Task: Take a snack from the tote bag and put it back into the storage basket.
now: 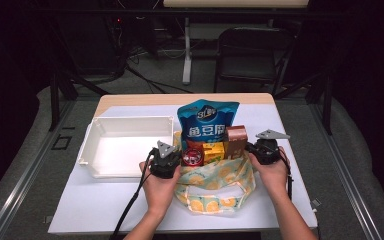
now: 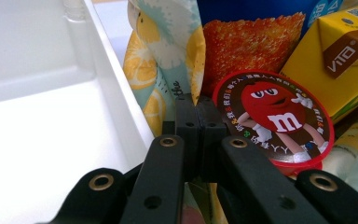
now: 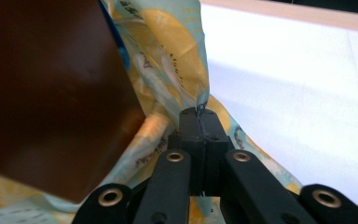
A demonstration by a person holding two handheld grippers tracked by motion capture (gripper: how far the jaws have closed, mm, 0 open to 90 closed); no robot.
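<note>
Nearest the person, the loose handle loop of a lemon-print cloth bag (image 1: 215, 192) was spread flat on the white table (image 1: 80, 210). Just beyond it, the bag's mouth was held from both sides. The left gripper (image 1: 166, 159) was seen clamped on the bag's left rim, its jaws pressed together with a fold of cloth between them in the left gripper view. The right gripper (image 1: 265, 149) was likewise clamped on the right rim, cloth pinched at its tips in the right gripper view. The bag thus lay between the two grippers, its opening stretched left to right, and neither hand was nearer than the other.

Inside the opening stood a round red candy tin (image 2: 272, 119), a yellow drink carton (image 2: 335, 60) and a brown box (image 1: 236, 141), with a tall blue snack pouch (image 1: 207, 122) rising behind them.

To the left, just beside the bag, an empty white bin (image 1: 125, 145) was set. Its near right wall stood close by the left gripper and was judged the likeliest obstacle should the bag be pulled wider or moved leftward.
</note>
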